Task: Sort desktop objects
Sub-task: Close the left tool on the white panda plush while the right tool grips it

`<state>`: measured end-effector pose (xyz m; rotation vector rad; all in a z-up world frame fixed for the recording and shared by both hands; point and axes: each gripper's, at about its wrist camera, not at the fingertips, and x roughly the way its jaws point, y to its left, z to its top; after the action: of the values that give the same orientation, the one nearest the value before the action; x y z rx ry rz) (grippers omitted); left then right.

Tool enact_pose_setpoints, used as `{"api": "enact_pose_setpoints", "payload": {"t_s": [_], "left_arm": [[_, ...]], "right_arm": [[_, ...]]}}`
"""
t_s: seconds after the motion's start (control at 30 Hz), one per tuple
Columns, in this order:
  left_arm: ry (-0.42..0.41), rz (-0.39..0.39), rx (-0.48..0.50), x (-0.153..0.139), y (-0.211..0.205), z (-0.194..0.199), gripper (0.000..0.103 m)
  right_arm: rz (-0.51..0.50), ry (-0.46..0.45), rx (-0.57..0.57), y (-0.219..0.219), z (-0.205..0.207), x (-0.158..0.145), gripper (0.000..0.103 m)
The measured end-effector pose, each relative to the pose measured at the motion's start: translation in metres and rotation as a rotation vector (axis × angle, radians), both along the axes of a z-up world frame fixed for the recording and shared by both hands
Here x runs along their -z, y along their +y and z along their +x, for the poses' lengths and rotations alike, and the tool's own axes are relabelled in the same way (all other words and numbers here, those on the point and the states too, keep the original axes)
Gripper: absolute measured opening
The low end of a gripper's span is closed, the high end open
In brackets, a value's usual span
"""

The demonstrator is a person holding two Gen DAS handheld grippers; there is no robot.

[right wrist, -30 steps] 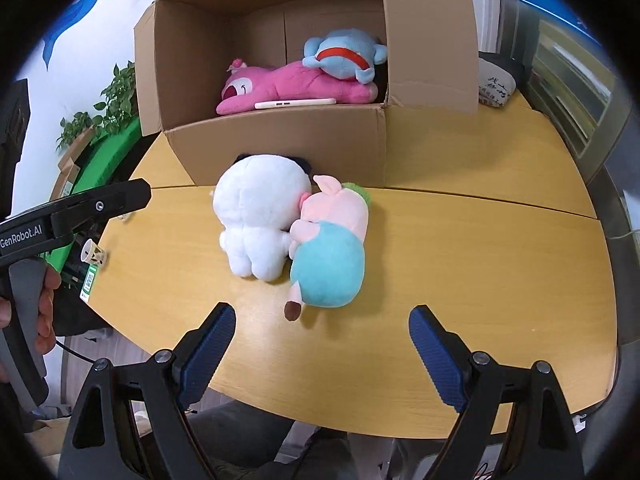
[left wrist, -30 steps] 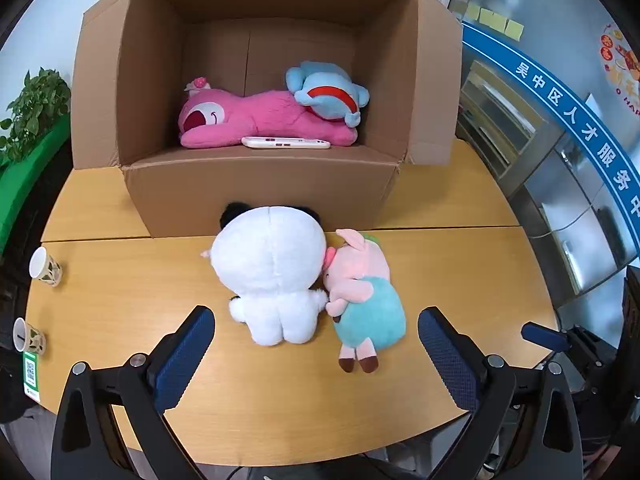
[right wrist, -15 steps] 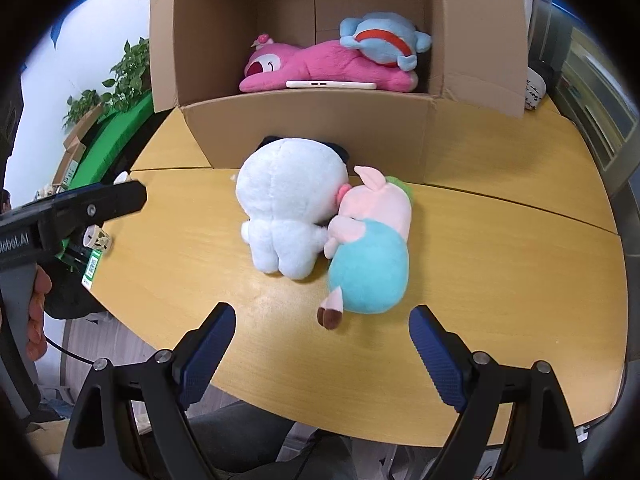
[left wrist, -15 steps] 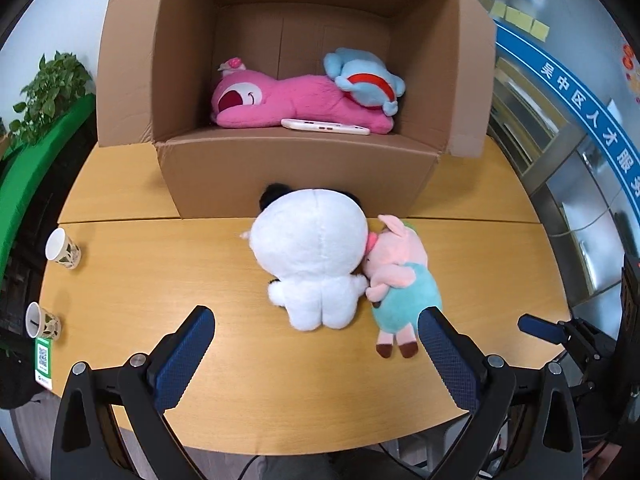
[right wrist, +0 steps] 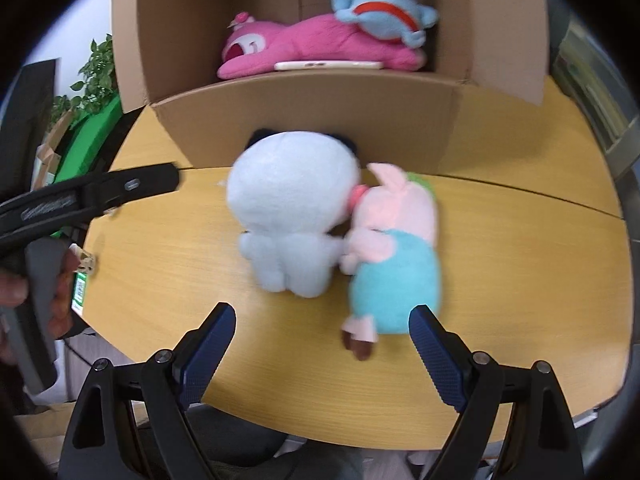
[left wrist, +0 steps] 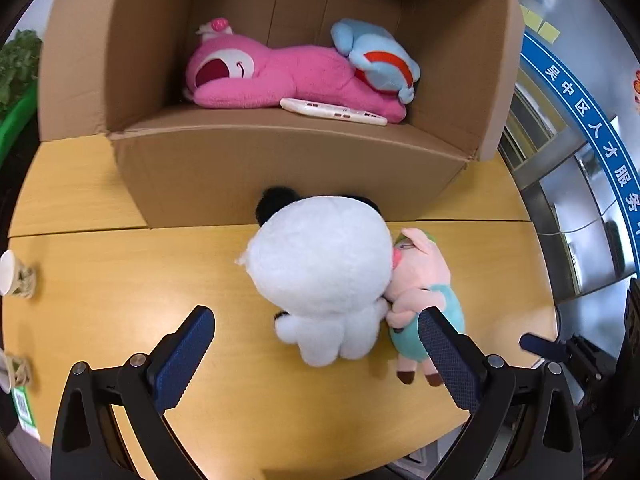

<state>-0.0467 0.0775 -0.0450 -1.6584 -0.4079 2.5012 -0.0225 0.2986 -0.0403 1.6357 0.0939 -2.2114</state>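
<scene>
Panda [left wrist: 320, 264] and pig [left wrist: 424, 292] lean together mid-frame on the table [left wrist: 120, 280], below the box [left wrist: 280, 160]. I hold both hand-held grippers, left [left wrist: 316, 356] and right [right wrist: 320, 344], wide open and empty, ready to grab.

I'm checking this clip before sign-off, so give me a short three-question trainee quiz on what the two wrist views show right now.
1. True or false: the pink bear plush lies inside the cardboard box.
2. Which toy touches the white plush on the table? A) the blue plush B) the pig plush C) the white flat device
3. Fill in: both the left gripper and the right gripper have their jaws ____.

Key: 1 true; 2 B; 3 open, each empty and short of the toys.
</scene>
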Motion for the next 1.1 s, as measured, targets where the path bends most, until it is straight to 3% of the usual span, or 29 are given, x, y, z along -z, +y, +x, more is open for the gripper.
{"api": "enact_pose_setpoints", "payload": {"t_s": [0.3, 0.47, 0.63, 0.77, 0.97, 1.1], "left_arm": [[-0.091, 0.219, 0.085, 0.073, -0.039, -0.063, 0.103], [-0.170, 0.375, 0.092, 0.119, -0.046, -0.093, 0.103], [-0.214, 0.494, 0.113, 0.149, -0.041, -0.108, 0.103], [-0.207, 0.541, 0.138, 0.155, -0.040, -0.113, 0.103], [-0.172, 0.539, 0.142, 0.151, -0.040, -0.113, 0.103], [-0.145, 0.523, 0.123, 0.146, -0.039, -0.109, 0.095]], "right_arm": [[-0.052, 0.074, -0.020, -0.065, 0.009, 0.051, 0.088], [0.099, 0.094, 0.045, -0.086, -0.008, 0.106, 0.088], [0.147, 0.088, 0.079, -0.089, -0.025, 0.139, 0.089], [0.143, 0.061, 0.088, -0.092, -0.041, 0.157, 0.090], [0.136, 0.054, 0.065, -0.095, -0.048, 0.162, 0.091], [0.146, 0.056, 0.040, -0.096, -0.046, 0.160, 0.087]]}}
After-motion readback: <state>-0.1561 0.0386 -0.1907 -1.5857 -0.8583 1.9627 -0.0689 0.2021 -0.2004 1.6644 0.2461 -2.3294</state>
